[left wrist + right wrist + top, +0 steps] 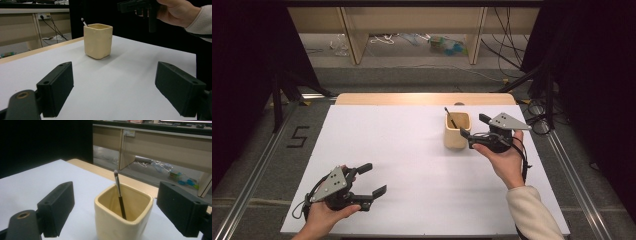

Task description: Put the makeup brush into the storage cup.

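A cream square ceramic cup [457,131] stands upright on the white table top [412,165], right of centre toward the back. A thin black-handled brush [119,196] leans inside it, tip up. My right gripper [475,132] hangs just right of the cup, slightly above the table, jaws open and empty; in the right gripper view the cup [123,216] sits between and beyond the two jaws, untouched. My left gripper [374,179] rests low at the front left, open and empty, pointing toward the cup [98,41]. The right gripper [136,6] shows above the cup there.
A wooden strip [422,98] runs along the table's far edge. Beyond it are wooden bench legs and loose cables on the floor [412,47]. Metal rails [572,175] flank the table. Bare white surface spreads across the middle and left.
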Available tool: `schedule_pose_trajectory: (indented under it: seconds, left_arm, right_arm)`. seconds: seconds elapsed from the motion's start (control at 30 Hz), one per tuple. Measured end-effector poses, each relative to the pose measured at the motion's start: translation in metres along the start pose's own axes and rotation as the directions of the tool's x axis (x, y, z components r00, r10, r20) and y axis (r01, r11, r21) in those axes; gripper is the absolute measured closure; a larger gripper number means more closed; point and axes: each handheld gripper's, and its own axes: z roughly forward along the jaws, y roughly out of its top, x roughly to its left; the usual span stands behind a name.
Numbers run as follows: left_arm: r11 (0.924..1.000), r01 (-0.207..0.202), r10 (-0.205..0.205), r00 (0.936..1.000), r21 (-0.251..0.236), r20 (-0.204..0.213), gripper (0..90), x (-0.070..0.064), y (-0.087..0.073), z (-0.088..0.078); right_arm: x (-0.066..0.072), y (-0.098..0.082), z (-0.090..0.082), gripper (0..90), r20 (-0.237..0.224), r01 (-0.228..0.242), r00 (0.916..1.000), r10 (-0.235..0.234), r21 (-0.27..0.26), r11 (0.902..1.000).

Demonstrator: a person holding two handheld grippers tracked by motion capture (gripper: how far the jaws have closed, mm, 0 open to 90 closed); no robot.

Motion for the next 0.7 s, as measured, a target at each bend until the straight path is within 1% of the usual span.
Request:
schedule_pose_trajectory:
  seconds: [0.1, 0.13, 0.23, 0.27, 0.3, 0.33, 0.43, 0.47, 0.5, 0.53, 0.6, 0.63, 0.7]
  left_arm:
    - [1.0, -0.001, 0.001, 1.0, 0.0, 0.0, 15.0, 0.0, 0.0, 0.0]
    - [1.0, -0.001, 0.001, 1.0, 0.0, 0.0, 15.0, 0.0, 0.0, 0.0]
    - [1.0, -0.001, 0.001, 1.0, 0.0, -0.001, 15.0, 0.0, 0.0, 0.0]
    - [1.0, 0.002, -0.002, 1.0, -0.005, 0.002, 15.0, 0.0, 0.0, 0.001]
    - [1.0, 0.002, -0.002, 1.0, -0.01, 0.007, 15.0, 0.0, -0.001, 0.001]
    - [1.0, 0.0, 0.0, 1.0, -0.001, 0.0, 15.0, 0.0, 0.0, 0.0]
    - [1.0, 0.0, 0.0, 1.0, 0.0, -0.001, 15.0, 0.0, 0.0, 0.0]
    - [0.9999, 0.002, -0.002, 1.0, -0.01, 0.006, 15.0, 0.0, -0.001, 0.001]
    - [1.0, 0.002, -0.002, 1.0, -0.006, 0.002, 15.0, 0.0, 0.0, 0.001]
    - [1.0, 0.001, -0.001, 1.0, 0.001, -0.001, 15.0, 0.0, 0.0, 0.0]
    - [1.0, 0.0, 0.0, 1.0, -0.001, -0.001, 15.0, 0.0, 0.0, 0.0]
    - [1.0, 0.0, 0.0, 1.0, -0.002, -0.001, 15.0, 0.0, 0.0, 0.0]
    - [1.0, 0.0, 0.0, 1.0, -0.002, -0.001, 15.0, 0.0, 0.0, 0.0]
  right_arm:
    - [0.001, -0.002, -0.005, 15.9, -0.01, 0.001, 1.0, -0.001, -0.008, 1.0]
    - [0.002, -0.002, -0.009, 15.9, -0.006, 0.0, 1.0, 0.0, 0.014, 0.9999]
    - [0.003, -0.005, -0.013, 15.9, -0.001, 0.005, 1.0, -0.005, -0.003, 1.0]
    - [0.003, -0.006, -0.014, 15.9, -0.01, 0.004, 0.9999, -0.004, 0.002, 1.0]
    - [0.004, -0.007, -0.015, 15.9, -0.009, 0.003, 1.0, -0.003, -0.004, 1.0]
    - [0.004, -0.007, -0.018, 15.9, -0.011, 0.009, 0.9999, -0.009, 0.011, 0.9999]
    - [0.005, -0.009, -0.022, 15.9, -0.015, 0.008, 0.9999, -0.008, 0.003, 1.0]
    - [0.006, -0.01, -0.024, 16.0, -0.018, 0.01, 0.9998, -0.01, 0.008, 0.9999]
    - [0.007, -0.01, -0.025, 16.0, -0.021, 0.011, 0.9997, -0.011, -0.006, 0.9999]
    - [0.007, -0.011, -0.028, 16.0, -0.029, 0.016, 0.9994, -0.017, -0.01, 0.9998]
    - [0.008, -0.012, -0.032, 16.0, -0.029, 0.013, 0.9995, -0.013, 0.002, 0.9999]
    - [0.008, -0.014, -0.034, 16.1, -0.035, 0.012, 0.9993, -0.012, -0.004, 0.9999]
    - [0.009, -0.017, -0.039, 16.1, -0.035, 0.012, 0.9993, -0.012, 0.003, 0.9999]
